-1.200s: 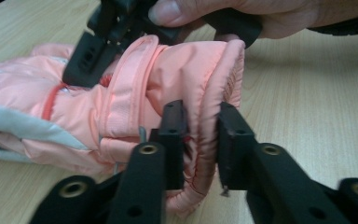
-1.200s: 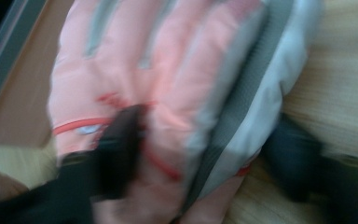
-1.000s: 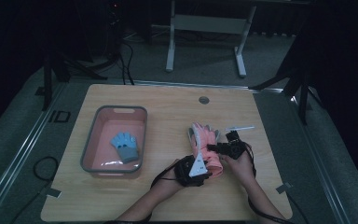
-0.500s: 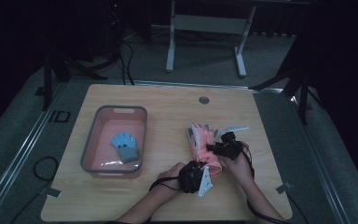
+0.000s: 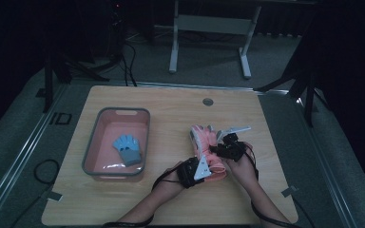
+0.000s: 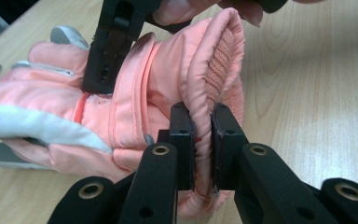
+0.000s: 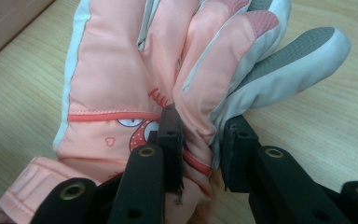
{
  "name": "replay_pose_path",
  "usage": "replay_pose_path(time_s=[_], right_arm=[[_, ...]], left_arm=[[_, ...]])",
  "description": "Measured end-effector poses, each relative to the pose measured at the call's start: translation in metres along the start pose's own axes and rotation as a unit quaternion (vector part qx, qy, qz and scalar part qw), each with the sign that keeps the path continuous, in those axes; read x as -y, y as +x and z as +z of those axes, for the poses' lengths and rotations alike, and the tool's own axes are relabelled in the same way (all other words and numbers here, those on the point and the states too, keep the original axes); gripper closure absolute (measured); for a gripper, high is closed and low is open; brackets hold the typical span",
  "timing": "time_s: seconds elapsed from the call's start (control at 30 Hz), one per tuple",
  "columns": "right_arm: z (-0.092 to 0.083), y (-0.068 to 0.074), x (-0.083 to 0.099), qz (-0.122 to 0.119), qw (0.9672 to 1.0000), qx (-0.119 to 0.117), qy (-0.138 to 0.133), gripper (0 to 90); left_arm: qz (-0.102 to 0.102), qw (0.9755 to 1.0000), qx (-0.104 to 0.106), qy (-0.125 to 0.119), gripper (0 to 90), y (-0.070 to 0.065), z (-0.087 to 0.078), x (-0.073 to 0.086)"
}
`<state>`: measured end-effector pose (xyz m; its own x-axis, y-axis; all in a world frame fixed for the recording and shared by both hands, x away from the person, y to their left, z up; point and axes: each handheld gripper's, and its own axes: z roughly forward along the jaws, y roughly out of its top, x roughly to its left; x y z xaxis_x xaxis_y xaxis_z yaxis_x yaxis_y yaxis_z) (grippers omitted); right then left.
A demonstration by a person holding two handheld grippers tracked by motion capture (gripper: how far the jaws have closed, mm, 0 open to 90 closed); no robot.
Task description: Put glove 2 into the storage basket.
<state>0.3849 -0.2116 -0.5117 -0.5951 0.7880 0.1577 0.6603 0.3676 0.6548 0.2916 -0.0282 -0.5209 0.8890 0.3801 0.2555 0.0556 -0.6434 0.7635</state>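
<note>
A: Where's the puffy pink glove (image 5: 206,147)?

B: Flat on the smooth wooden table (image 5: 171,104), near the tub (image 5: 116,171).

A: And the claws?

B: The left gripper (image 6: 203,140) just squeezed shut on its ribbed, woolly cuff. The right gripper (image 7: 200,140), closing too, pinches its soft middle.

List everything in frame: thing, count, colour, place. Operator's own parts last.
Pink glove: 1, salmon pink with grey fingertips, lying on the table right of centre, held at both ends.
Blue glove: 1, light blue with a grey cuff, lying inside the bin.
Bin: 1, grey rim, pink inside, left half of the table.
Table: 1, light wood.
Round cap: 1, grey, far edge of the table.
Left gripper: 1, black, has just closed on the pink glove's cuff edge.
Right gripper: 1, black, closing on the glove's body below its fingers.
Forearms: 2, entering from the bottom edge.
</note>
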Motion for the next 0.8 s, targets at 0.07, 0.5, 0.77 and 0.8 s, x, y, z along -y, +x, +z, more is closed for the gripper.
replay_pose_path(time_s=[0.07,0.5,0.77,0.8], right_arm=[[-0.001,0.001,-0.002,-0.001,1.0,-0.001,0.0,73.1],[-0.002,0.0,-0.001,0.008,0.9999,-0.002,-0.007,73.1],[-0.003,0.002,-0.001,0.005,1.0,0.002,-0.004,72.8],[-0.002,0.001,-0.001,0.008,1.0,0.001,-0.004,72.8]], left_arm=[[0.004,1.0,-0.007,-0.003,82.8,0.0,-0.002,0.0],[0.015,0.9995,0.004,-0.028,41.3,-0.009,-0.011,0.006],[-0.075,0.9962,0.002,-0.045,34.1,0.005,-0.026,0.022],[-0.078,0.9961,-0.001,-0.04,31.8,0.006,-0.024,0.023]])
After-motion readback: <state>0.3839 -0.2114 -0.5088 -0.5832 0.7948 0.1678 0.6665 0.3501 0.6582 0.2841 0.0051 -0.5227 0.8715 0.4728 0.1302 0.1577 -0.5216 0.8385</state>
